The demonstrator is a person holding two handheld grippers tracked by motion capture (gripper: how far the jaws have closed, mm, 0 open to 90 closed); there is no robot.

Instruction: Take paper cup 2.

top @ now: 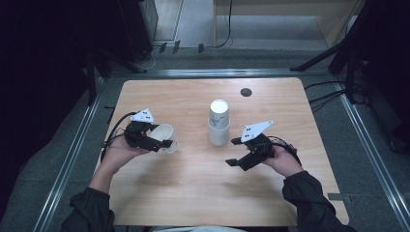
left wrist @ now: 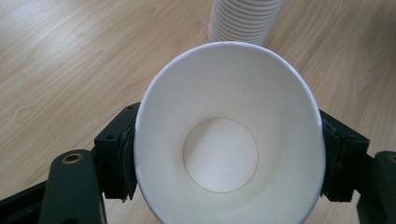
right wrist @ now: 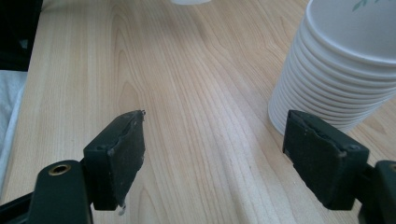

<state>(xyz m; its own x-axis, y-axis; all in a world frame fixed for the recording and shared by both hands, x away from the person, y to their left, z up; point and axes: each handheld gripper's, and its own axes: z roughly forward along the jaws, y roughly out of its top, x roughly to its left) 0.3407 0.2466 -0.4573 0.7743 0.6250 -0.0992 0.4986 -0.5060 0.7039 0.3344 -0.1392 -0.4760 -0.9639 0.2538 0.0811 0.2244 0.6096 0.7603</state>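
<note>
High view is showing me the wooden table (top: 193, 193) with both hands coming in from the bottom edge. On the left side, the left gripper (top: 167, 143) is holding a single white paper cup (top: 163, 136), which is lying tilted on its side with the mouth turned toward the person. I am seeing in the left gripper view that the two black jaws are pinching this cup (left wrist: 229, 135) from both sides, and its open mouth and round bottom are facing the camera. Near the middle of the table, the stack of paper cups (top: 218, 123) is standing upside down. The right gripper (top: 234, 152) is hovering just beside this stack, on its right, not touching it. I am noticing in the right gripper view that its jaws are spread wide with nothing between them, and the stack (right wrist: 341, 70) is standing just behind the right jaw.
</note>
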